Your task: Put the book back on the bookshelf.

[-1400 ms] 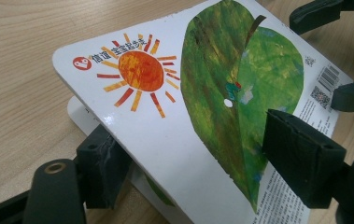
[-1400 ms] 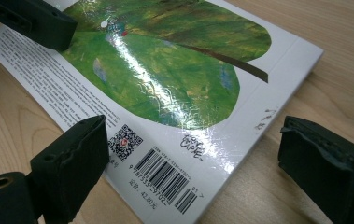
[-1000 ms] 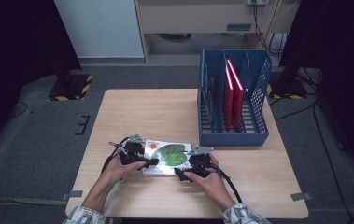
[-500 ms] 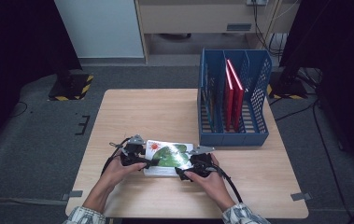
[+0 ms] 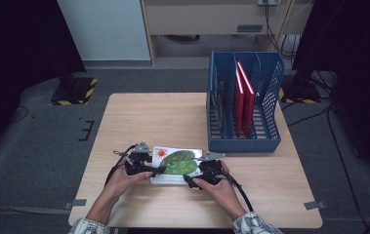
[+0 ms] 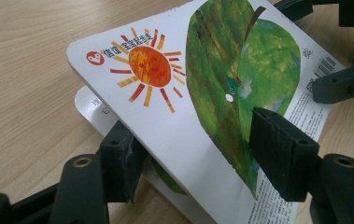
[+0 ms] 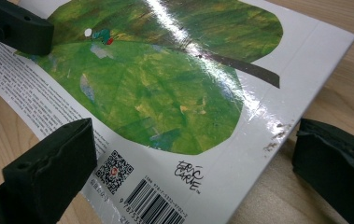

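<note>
The picture book [image 5: 175, 165] lies between the two grippers near the table [image 5: 173, 117] front edge, its cover lifted off the page beneath. The left gripper [image 5: 141, 165] has its jaws astride that raised cover: one pad under the edge, the other over the green leaf, jaws just been closing, no firm pinch visible. The right gripper [image 5: 203, 173] stands open at the barcode corner, one jaw over the cover, the other out beside the spine edge. Beyond the right gripper sits the blue file rack [image 5: 243, 141] with red books [image 5: 243, 100].
</note>
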The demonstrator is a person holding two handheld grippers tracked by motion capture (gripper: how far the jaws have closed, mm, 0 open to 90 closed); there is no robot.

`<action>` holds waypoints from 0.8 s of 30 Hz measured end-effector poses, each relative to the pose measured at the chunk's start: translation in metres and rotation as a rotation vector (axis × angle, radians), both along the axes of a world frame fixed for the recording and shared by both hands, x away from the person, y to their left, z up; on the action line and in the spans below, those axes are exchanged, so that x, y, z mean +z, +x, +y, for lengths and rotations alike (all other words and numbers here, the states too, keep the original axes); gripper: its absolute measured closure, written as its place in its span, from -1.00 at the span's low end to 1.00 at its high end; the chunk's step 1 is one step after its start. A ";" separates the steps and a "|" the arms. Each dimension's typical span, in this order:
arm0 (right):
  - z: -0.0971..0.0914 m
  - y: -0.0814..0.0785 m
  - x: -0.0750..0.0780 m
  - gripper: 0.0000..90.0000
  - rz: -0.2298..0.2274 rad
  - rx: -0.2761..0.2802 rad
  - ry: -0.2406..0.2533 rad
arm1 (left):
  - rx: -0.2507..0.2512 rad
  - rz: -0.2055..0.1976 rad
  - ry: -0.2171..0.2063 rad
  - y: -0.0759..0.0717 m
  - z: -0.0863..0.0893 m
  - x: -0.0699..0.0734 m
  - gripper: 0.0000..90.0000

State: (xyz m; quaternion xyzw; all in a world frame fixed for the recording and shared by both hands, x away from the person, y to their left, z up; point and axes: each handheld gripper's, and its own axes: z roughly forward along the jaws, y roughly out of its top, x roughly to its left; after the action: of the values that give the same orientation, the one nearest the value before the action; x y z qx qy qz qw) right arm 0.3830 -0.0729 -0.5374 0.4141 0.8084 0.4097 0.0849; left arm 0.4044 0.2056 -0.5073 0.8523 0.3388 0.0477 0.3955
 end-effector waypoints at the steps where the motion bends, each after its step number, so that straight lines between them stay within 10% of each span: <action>1: 0.000 0.000 0.000 -1.00 0.002 -0.003 0.003 | 0.000 0.000 0.001 0.000 0.000 0.000 -0.19; 24: -0.006 0.020 0.002 -0.99 0.045 -0.011 0.049 | -0.014 -0.047 0.015 -0.009 -0.004 0.003 -0.17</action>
State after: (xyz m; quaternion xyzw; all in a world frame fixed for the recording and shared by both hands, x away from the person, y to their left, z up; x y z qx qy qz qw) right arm 0.4029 -0.0787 -0.5356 0.4295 0.7976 0.4194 0.0585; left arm 0.3959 0.2014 -0.5041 0.8563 0.3231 0.0677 0.3972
